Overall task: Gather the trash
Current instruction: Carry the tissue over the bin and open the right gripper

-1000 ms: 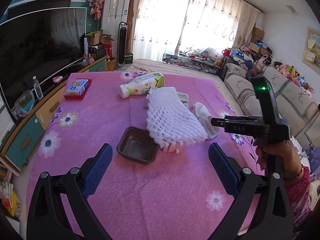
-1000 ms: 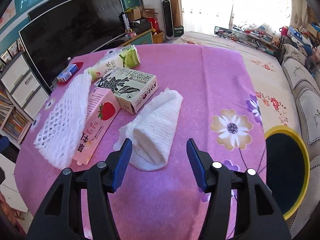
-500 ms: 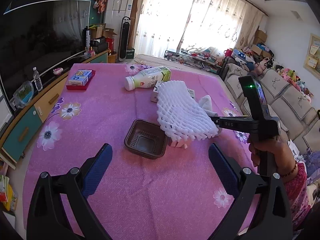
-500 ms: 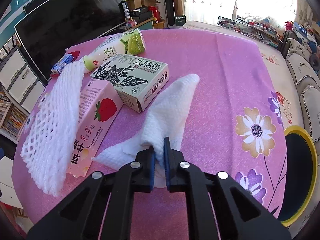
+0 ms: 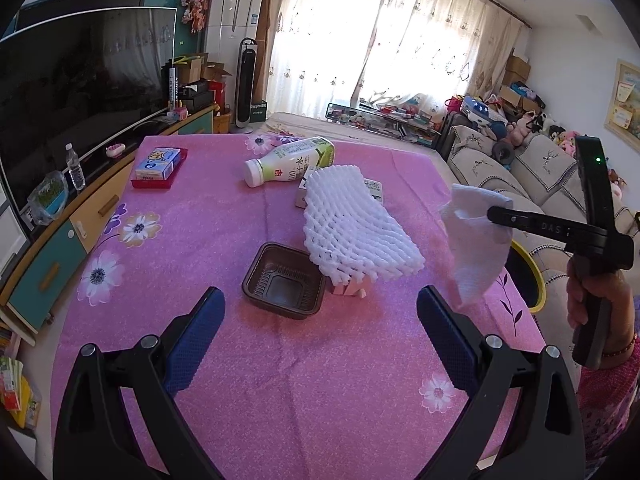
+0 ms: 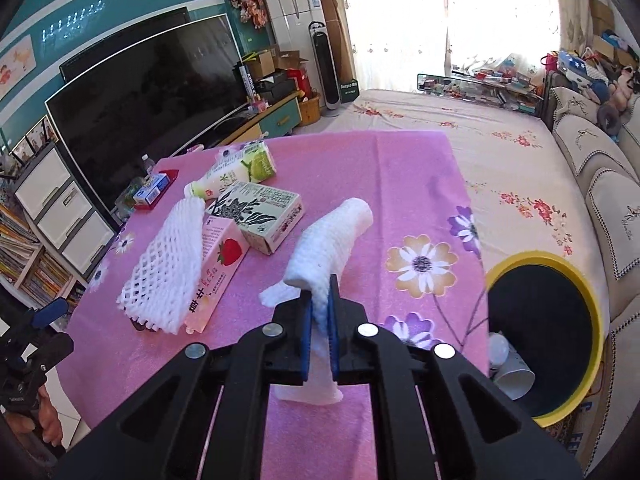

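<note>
Right claw (image 6: 319,312) clamped on white paper towel (image 6: 328,236) — towel hangs clear above pink desk (image 6: 400,168), near yellow-rimmed bin (image 6: 592,304). Left claw (image 5: 320,336) wide, empty, above brown tray (image 5: 284,280).

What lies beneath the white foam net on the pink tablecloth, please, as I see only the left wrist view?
Observer: A pink strawberry-printed carton lies partly under the white foam net, with its printed end sticking out.
Operator: Thank you. Are the pads of the right gripper truly closed on the white paper towel?
Observer: Yes, it is shut on the towel, which passes between both blue pads.
Operator: Is the yellow-rimmed round bin open?
Observer: Yes, its whole dark mouth shows uncovered, low on the gripper's right.
</note>
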Action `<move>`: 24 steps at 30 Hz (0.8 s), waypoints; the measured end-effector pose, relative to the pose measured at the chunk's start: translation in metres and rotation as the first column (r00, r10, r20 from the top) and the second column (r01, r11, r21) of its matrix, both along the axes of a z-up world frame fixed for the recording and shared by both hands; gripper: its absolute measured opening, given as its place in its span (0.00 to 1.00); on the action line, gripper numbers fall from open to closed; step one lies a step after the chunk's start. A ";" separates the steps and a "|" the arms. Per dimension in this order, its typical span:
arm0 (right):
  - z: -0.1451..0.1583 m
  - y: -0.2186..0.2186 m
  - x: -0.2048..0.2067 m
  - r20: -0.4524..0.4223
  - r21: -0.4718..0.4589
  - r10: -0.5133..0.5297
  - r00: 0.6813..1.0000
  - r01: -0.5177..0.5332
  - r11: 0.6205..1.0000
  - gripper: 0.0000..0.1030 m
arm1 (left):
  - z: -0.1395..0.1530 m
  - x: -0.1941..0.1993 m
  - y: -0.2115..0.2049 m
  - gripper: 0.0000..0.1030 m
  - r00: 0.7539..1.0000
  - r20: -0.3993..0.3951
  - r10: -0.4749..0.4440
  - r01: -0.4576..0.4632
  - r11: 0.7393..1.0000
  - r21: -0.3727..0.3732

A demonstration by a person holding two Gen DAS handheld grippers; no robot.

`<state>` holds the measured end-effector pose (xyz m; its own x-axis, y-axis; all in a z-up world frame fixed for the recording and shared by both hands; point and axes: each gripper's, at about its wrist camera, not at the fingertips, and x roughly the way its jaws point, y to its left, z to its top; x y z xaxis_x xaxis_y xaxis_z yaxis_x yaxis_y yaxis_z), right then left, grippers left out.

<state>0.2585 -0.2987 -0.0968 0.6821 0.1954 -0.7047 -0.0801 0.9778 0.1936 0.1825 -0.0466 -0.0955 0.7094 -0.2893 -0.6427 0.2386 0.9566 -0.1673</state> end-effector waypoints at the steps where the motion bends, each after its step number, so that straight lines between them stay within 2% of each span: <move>1: 0.003 -0.010 -0.005 0.007 -0.005 -0.020 1.000 0.020 1.000 0.07 | 0.001 -0.001 -0.001 0.92 1.000 0.004 -0.001 0.001 1.000 0.001; 5: 0.006 -0.059 -0.019 0.014 -0.030 -0.134 0.991 0.134 0.990 0.07 | 0.001 -0.003 -0.004 0.92 1.000 0.008 -0.003 0.003 1.000 0.006; 10: -0.009 -0.119 -0.025 -0.022 -0.067 -0.270 0.963 0.268 0.961 0.07 | -0.004 -0.001 -0.010 0.92 1.000 -0.006 -0.008 0.008 1.000 0.011; 19: -0.050 -0.187 -0.005 -0.101 -0.123 -0.412 0.905 0.400 0.908 0.07 | -0.009 0.001 -0.030 0.92 0.999 -0.015 -0.035 0.035 0.998 0.045; 22: -0.064 -0.197 0.003 -0.126 -0.141 -0.433 0.892 0.416 0.898 0.10 | -0.011 0.003 -0.033 0.92 0.999 -0.022 -0.035 0.036 0.998 0.050; 23: -0.068 -0.199 0.005 -0.133 -0.152 -0.439 0.888 0.420 0.895 0.15 | -0.012 0.004 -0.033 0.92 0.999 -0.025 -0.034 0.035 0.998 0.052; 24: -0.071 -0.201 0.006 -0.136 -0.160 -0.444 0.886 0.423 0.892 0.25 | -0.013 0.005 -0.034 0.92 0.999 -0.027 -0.033 0.034 0.998 0.053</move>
